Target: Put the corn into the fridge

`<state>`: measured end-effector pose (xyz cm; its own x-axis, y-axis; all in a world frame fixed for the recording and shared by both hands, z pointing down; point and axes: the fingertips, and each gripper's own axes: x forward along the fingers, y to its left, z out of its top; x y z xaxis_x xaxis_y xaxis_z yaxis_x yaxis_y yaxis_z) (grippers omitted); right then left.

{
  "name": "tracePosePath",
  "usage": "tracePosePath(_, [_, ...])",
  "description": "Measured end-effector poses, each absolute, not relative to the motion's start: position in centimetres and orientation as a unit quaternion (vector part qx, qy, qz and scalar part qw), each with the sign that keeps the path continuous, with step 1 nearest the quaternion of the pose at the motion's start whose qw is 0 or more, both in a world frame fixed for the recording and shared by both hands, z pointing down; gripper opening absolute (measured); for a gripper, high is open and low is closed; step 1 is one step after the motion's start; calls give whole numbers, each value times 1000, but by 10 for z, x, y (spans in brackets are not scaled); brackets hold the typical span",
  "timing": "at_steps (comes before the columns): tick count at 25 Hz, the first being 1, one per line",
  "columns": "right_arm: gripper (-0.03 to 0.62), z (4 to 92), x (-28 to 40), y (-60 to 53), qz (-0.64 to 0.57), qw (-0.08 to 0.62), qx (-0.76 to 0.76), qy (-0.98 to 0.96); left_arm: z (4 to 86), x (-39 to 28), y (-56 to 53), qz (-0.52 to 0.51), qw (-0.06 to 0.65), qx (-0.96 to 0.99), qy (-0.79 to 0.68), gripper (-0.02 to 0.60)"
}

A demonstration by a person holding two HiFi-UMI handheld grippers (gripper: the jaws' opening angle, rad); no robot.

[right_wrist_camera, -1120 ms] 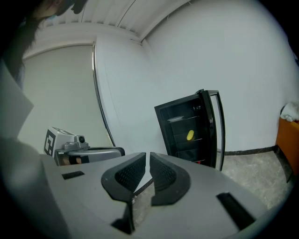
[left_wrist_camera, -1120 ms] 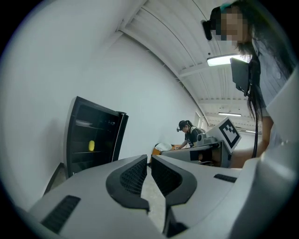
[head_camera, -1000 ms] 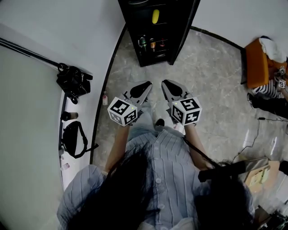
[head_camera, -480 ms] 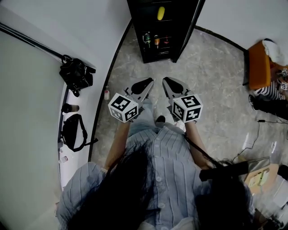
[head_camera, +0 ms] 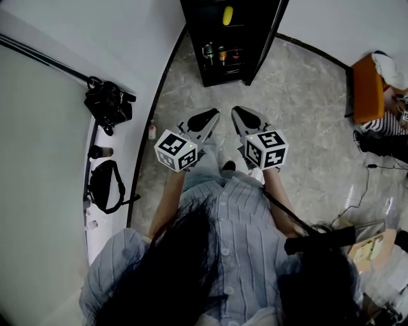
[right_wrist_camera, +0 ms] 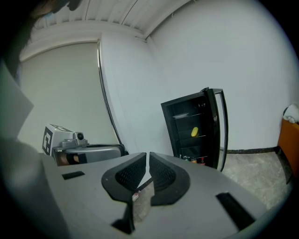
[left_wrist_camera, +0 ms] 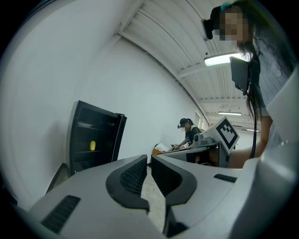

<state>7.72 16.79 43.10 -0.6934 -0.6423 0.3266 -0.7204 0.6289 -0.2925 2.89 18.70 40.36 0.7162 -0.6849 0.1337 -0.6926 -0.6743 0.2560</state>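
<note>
The yellow corn point(head_camera: 227, 15) lies on a shelf inside the open black fridge point(head_camera: 255, 44); it also shows as corn point(left_wrist_camera: 92, 145) in the left gripper view and corn point(right_wrist_camera: 194, 132) in the right gripper view. My left gripper point(head_camera: 213, 116) and right gripper point(head_camera: 233, 113) hang side by side in front of the person's body, well short of the fridge. Both are shut with nothing between the jaws, as the left gripper point(left_wrist_camera: 149, 158) and right gripper point(right_wrist_camera: 147, 156) show in their own views.
Bottles point(head_camera: 220, 56) stand on the fridge's lowest shelf, and its door point(right_wrist_camera: 219, 128) stands open. A black camera bag point(head_camera: 108, 105) and a strap bag point(head_camera: 102, 186) lie by the left wall. An orange seat point(head_camera: 363, 89) and another person point(left_wrist_camera: 187, 133) are at the right.
The view has shifted slightly, so the fridge sits a little higher in the frame. Both grippers stay shut and side by side, almost unmoved.
</note>
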Motion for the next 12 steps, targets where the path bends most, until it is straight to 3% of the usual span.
tracePosePath(12, [34,434,70,172,205,105,371,-900,403,26,193,11,146,914,-378,18])
